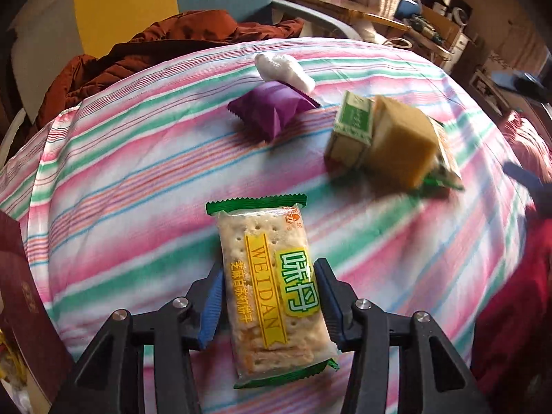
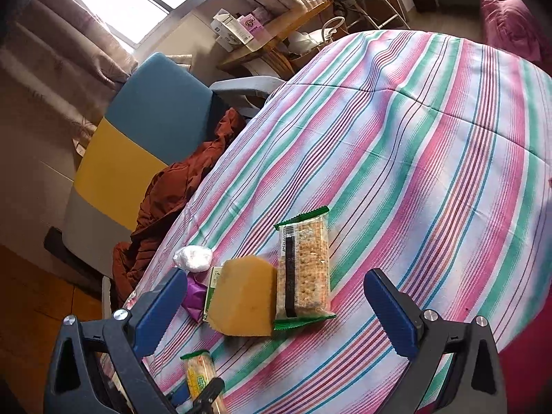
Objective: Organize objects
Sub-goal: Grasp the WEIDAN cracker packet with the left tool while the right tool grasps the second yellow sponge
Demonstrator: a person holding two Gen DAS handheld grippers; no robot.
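The left tongs [image 1: 269, 305] clamp a cracker packet [image 1: 272, 293] above the striped worktop [image 1: 138, 179]. The right tongs [image 2: 276, 307] hang spread wide, holding nothing, near a yellow sponge [image 2: 241, 296].

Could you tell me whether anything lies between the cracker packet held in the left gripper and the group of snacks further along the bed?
Nothing visible does. The left gripper is shut on the cracker packet, and only bare striped sheet lies between it and the purple packet and the brown sponge block. The open right gripper hovers above that group.
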